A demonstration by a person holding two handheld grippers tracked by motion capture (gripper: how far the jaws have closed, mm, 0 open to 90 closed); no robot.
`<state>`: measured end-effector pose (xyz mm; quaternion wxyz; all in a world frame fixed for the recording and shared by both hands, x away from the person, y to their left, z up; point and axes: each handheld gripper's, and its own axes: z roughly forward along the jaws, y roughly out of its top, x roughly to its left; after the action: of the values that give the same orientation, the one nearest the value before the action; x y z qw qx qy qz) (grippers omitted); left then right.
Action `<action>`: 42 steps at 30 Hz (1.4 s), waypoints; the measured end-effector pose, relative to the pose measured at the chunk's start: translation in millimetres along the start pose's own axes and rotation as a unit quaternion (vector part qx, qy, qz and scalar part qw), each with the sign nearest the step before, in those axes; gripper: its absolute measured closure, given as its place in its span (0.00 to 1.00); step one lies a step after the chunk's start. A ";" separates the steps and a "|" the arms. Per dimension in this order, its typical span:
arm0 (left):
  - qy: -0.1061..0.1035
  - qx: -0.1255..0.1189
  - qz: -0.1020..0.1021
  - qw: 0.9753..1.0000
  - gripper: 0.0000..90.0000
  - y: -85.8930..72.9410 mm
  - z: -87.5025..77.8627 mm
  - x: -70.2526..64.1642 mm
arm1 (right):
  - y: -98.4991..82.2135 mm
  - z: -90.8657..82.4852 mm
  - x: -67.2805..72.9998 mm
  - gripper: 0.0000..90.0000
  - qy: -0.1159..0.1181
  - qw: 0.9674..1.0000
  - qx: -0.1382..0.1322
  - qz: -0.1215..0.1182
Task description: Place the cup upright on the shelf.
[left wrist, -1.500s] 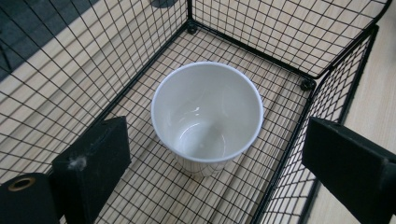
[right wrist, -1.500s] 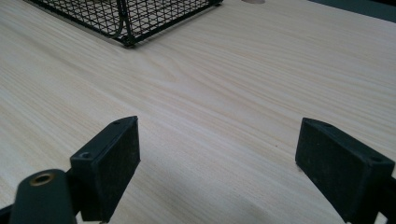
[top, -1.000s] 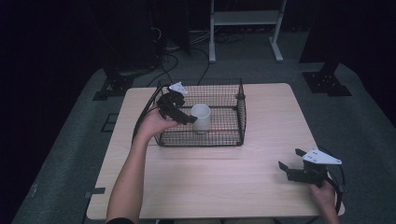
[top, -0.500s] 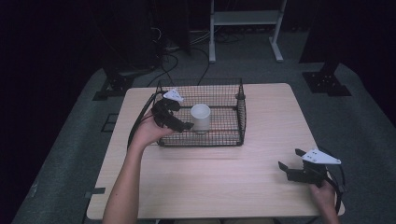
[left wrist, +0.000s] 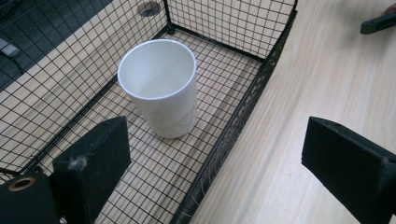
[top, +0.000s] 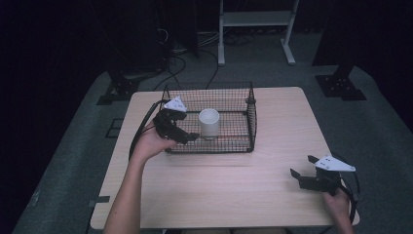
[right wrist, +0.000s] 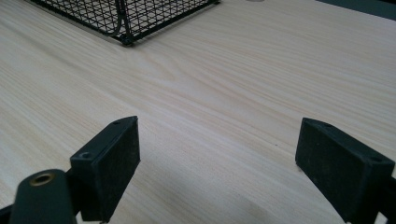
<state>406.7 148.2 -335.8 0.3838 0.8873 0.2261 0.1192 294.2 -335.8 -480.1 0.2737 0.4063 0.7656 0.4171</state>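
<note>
The white cup (top: 209,123) stands upright in the wire basket (top: 251,122), at about 12 o'clock from my left gripper (left wrist: 219,158), whose jaws gape wide with nothing between them, one over the basket floor and one outside its wall. It looks light, rigid and smooth, likely slippery and breakable, so I'd pinch its wall just under the rim. Since a second ago my left hand has drawn back toward 9 o'clock from the cup; my right gripper (top: 304,176) rests open at 4 o'clock on the table (top: 219,190).

Left gripper (top: 187,138), left of centre, jaws spread wide and empty; right gripper (top: 302,174), lower right, jaws likewise apart.
</note>
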 end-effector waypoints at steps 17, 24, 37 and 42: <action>-0.004 -0.003 0.010 1.000 0.08 -12.6 -6.6 -22.1 | 0.2 0.3 0.6 0.15 -0.002 1.000 0.002 0.000; -0.010 -0.009 0.014 1.000 0.08 -17.9 -3.1 -32.5 | 0.1 0.2 0.6 0.15 -0.002 1.000 0.002 0.000; -0.012 -0.011 0.021 1.000 0.08 -26.9 -2.7 -47.0 | 0.2 0.5 1.1 0.15 -0.003 1.000 0.002 -0.002; -0.013 -0.014 0.018 1.000 0.08 -33.6 -4.3 -51.0 | 0.2 0.5 1.3 0.15 -0.003 1.000 0.003 -0.004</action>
<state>350.3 146.1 -359.6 0.3969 0.8872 0.2035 0.1176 294.0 -334.5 -480.3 0.2766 0.4053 0.7674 0.4126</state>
